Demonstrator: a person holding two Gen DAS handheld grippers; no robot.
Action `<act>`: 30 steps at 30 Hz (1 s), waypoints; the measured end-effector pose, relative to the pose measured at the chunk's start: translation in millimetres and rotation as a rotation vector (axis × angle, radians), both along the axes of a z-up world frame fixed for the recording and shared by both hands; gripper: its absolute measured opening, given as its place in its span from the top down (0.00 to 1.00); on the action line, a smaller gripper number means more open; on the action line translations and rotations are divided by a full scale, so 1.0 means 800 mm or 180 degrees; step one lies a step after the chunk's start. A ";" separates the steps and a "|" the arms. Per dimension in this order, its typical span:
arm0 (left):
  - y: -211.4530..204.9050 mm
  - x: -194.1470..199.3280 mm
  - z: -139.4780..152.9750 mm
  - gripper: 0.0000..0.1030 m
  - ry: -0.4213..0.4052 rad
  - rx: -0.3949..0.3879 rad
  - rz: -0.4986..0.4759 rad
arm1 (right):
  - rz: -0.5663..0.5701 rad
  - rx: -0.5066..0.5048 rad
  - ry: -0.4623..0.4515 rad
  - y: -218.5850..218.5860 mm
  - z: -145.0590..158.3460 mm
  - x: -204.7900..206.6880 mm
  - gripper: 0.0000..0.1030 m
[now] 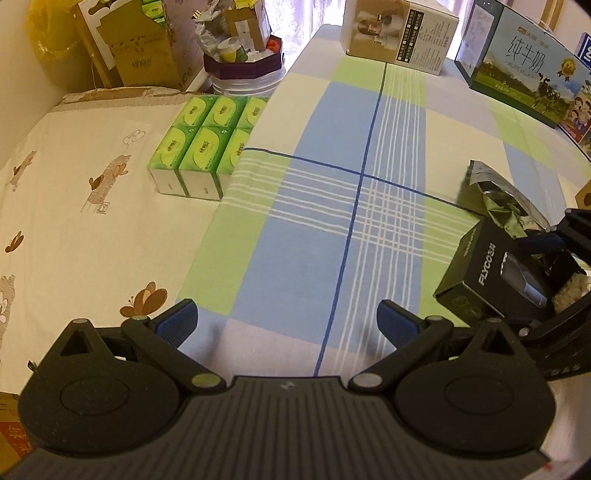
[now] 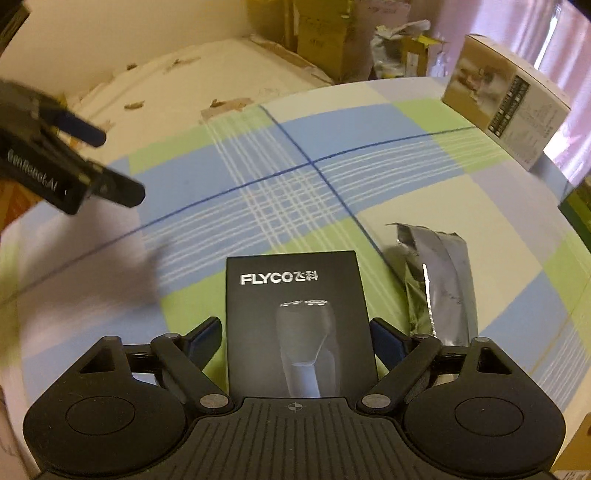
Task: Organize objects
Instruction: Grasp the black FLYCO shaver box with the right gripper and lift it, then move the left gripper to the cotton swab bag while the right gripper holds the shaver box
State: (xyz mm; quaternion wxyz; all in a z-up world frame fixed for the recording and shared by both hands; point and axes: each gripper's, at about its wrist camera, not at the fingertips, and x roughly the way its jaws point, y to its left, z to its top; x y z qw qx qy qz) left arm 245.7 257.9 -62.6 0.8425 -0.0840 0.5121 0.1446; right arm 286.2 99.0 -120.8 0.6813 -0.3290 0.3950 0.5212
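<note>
A black FLYCO shaver box (image 2: 299, 325) sits between the fingers of my right gripper (image 2: 295, 328), which is shut on it across its width. In the left wrist view the same box (image 1: 484, 273) is tilted just above the plaid cloth (image 1: 332, 229) at the right edge, with one blue pad of the right gripper's fingers (image 1: 546, 239) behind it. A crumpled silver foil bag (image 2: 439, 280) lies on the cloth just right of the box. My left gripper (image 1: 286, 314) hovers open over the cloth with nothing in it, left of the box.
Several green tissue packs (image 1: 207, 144) lie on the cream butterfly sheet (image 1: 74, 221) to the left. A white product box (image 1: 399, 33) and a milk carton case (image 1: 524, 66) stand at the far side. Cardboard boxes (image 1: 136, 48) and a filled tub (image 1: 243, 70) are behind.
</note>
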 end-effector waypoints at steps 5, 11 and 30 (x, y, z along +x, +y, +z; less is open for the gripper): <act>-0.002 0.004 -0.001 0.01 -0.0013 0.0000 -0.0021 | -0.0161 0.0348 -0.0002 -0.009 0.013 0.002 0.25; -0.012 0.009 0.007 0.01 -0.0097 0.0042 -0.0130 | -0.0817 0.1393 0.0215 -0.055 0.078 0.032 0.26; -0.167 0.034 0.005 0.04 -0.0455 -0.0461 -0.1470 | -0.2443 0.1875 -0.0109 -0.255 0.167 0.015 0.25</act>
